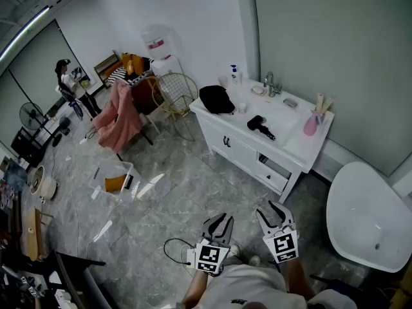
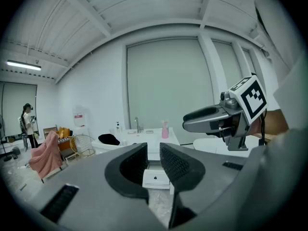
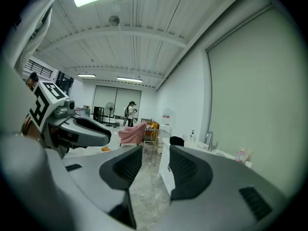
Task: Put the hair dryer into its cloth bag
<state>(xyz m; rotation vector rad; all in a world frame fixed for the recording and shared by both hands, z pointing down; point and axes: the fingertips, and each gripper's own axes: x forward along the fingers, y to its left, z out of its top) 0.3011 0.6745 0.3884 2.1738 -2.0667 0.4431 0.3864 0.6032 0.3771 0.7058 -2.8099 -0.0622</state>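
The black hair dryer lies on the white vanity top, far ahead of both grippers. The black cloth bag sits in a heap on the vanity's left end and shows small in the left gripper view and the right gripper view. My left gripper and right gripper hover side by side over the floor, close to the body. Both are shut with nothing between the pads. Each one shows in the other's view: the right gripper, the left gripper.
On the vanity are a faucet, a pink bottle and small items. A white bathtub stands at right. A chair draped in pink cloth, a wire chair and a person are at left. A cable lies on the floor.
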